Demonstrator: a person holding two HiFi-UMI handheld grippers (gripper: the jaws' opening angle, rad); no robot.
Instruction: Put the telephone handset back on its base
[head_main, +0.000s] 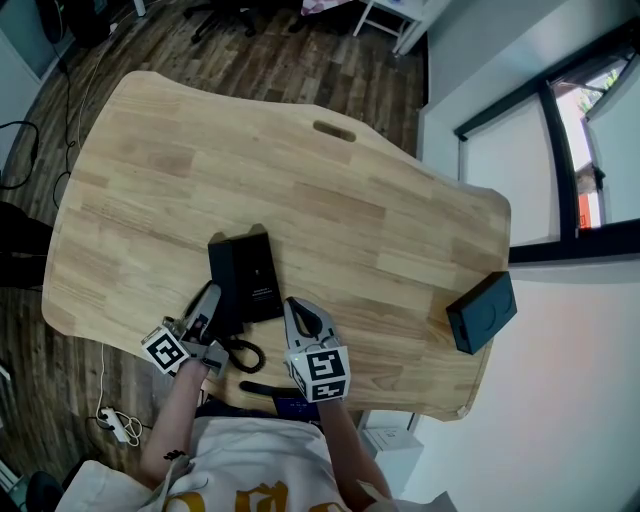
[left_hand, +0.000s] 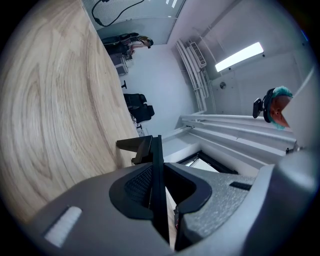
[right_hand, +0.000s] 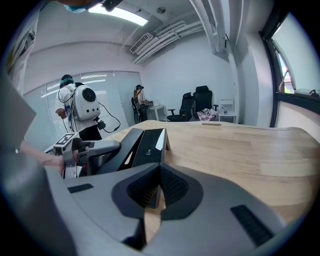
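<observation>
The black telephone base (head_main: 255, 272) sits near the table's front edge, left of centre. Along its left side lies the black handset (head_main: 222, 285), and its coiled cord (head_main: 243, 354) loops toward me. My left gripper (head_main: 207, 303) is shut on the handset's near end. In the left gripper view the handset (left_hand: 157, 150) shows as a thin dark edge between the pads. Whether it rests fully in the cradle I cannot tell. My right gripper (head_main: 300, 312) hovers just right of the base, shut with nothing in it. The right gripper view shows the base (right_hand: 150, 142), the handset (right_hand: 122, 145) and the left gripper (right_hand: 92, 149).
A black box (head_main: 482, 312) lies near the wooden table's (head_main: 330, 200) right edge. A cable slot (head_main: 334, 131) is cut in the far side. A dark object (head_main: 268, 388) lies at the front edge by my body. People and office chairs are far behind the table.
</observation>
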